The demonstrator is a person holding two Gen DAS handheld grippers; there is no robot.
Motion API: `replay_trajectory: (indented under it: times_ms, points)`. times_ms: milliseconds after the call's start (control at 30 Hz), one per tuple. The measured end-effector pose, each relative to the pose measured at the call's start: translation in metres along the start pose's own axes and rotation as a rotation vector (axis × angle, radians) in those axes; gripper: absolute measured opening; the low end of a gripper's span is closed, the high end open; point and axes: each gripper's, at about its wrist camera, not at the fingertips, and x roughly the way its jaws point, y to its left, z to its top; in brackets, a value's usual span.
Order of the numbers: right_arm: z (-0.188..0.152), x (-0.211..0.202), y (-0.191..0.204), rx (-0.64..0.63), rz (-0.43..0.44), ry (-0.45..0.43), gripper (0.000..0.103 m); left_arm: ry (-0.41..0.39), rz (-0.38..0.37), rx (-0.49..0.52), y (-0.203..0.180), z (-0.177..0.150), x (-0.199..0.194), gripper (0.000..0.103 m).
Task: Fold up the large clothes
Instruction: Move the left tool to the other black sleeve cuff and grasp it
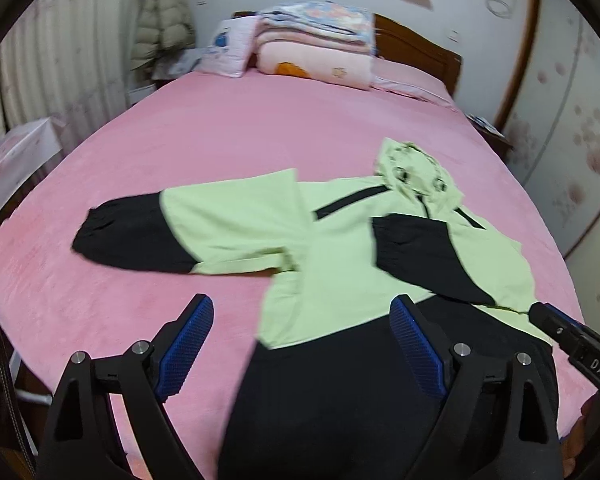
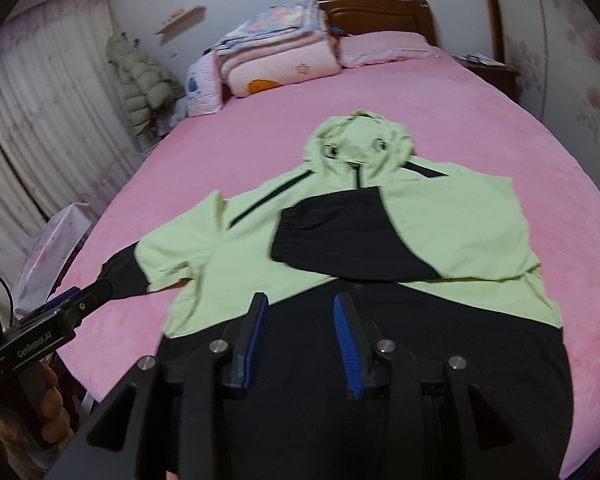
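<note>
We take the hooded jacket (image 2: 340, 248) as our landmark: pale green above, black across the lower body, lying face up on the pink bed sheet (image 1: 220, 132) with its hood (image 2: 360, 140) toward the headboard (image 2: 380, 12). One black-cuffed sleeve (image 2: 332, 240) is already folded across the chest. The other sleeve (image 1: 172, 232) lies stretched out sideways from the jacket, so we judge this to be the step in hand.

Both claws are off the cloth. The left gripper (image 1: 300, 344) stands wide, nothing between its blue pads (image 1: 188, 344), hovering above the jacket's hem on the outstretched sleeve's side. The right gripper (image 2: 300, 340) hangs above the middle of the black hem, jaws narrow but parted, also empty.

To do the sleeve well, we would:
- take it near the black cuff, pinching one layer only
- lift just enough to clear the chest
- lay it across, cuff overlapping the folded sleeve's cuff
- keep the shoulder seam as the hinge so the side edge comes out straight
- steady the body with the free claw if the cloth drags

The fabric looks light and slippery, so we expect it to slide on the fleece sheet.

As for containers, beyond the jacket's outstretched sleeve, off the bed's edge, sits a pale printed box (image 2: 52, 248); we cannot see inside it. Beyond the hood, folded quilts (image 2: 276, 52) are stacked by the headboard, and a padded coat (image 2: 144, 80) hangs near the curtain.
</note>
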Motion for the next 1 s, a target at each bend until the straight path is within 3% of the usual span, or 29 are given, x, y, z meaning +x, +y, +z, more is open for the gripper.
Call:
replay_trajectory:
  times_ms: [400, 733, 1000]
  points:
    - [-0.001, 0.053, 0.097, -0.087, 0.022, 0.062, 0.035, 0.048, 0.066, -0.206, 0.142, -0.016, 0.046, 0.089]
    - [0.003, 0.124, 0.152, -0.173, 0.037, 0.123, 0.035, 0.06, -0.012, -0.458, 0.239, -0.017, 0.137, 0.089]
    - [0.009, 0.177, 0.17, -0.209, 0.033, 0.149, 0.035, 0.095, -0.037, -0.61, 0.293, -0.005, 0.213, 0.089]
